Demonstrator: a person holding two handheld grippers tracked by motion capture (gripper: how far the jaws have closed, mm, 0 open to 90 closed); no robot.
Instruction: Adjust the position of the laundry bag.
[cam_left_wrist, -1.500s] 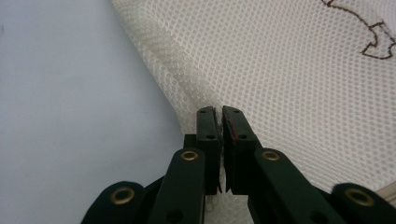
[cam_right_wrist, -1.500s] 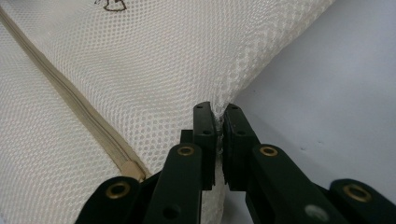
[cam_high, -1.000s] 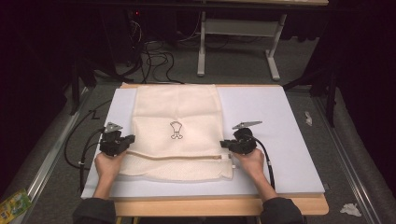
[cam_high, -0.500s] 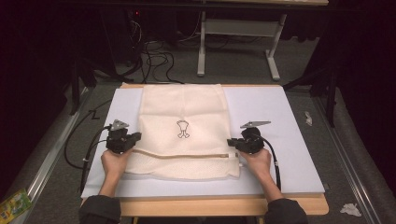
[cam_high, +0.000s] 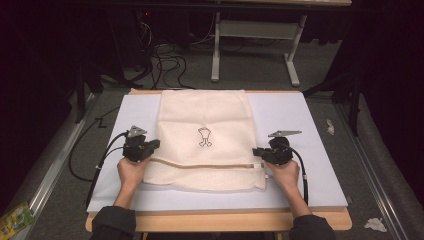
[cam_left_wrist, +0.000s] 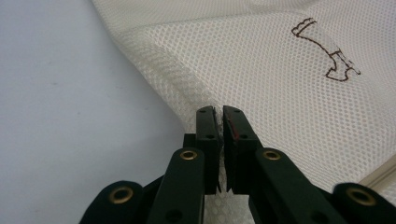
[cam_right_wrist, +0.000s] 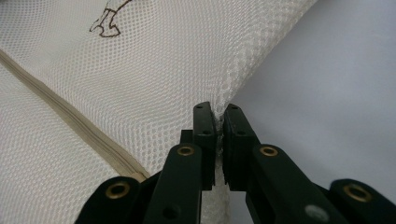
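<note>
Mesh bag (cam_left_wrist: 280, 93) cut off by every edge in both gripper views; small dark emblem (cam_high: 204, 136) too small to identify from above; pinched bag edges hidden between closed fingers (cam_left_wrist: 208, 135).

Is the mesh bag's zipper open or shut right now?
Shut, as far as visible: the zipper runs as one closed line across the mesh bag, no gap showing.

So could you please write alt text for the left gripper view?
The left hand-held gripper is shut on the edge of a cream mesh laundry bag lying on a pale blue mat. A small brown outline emblem marks the mesh at upper right.
</note>
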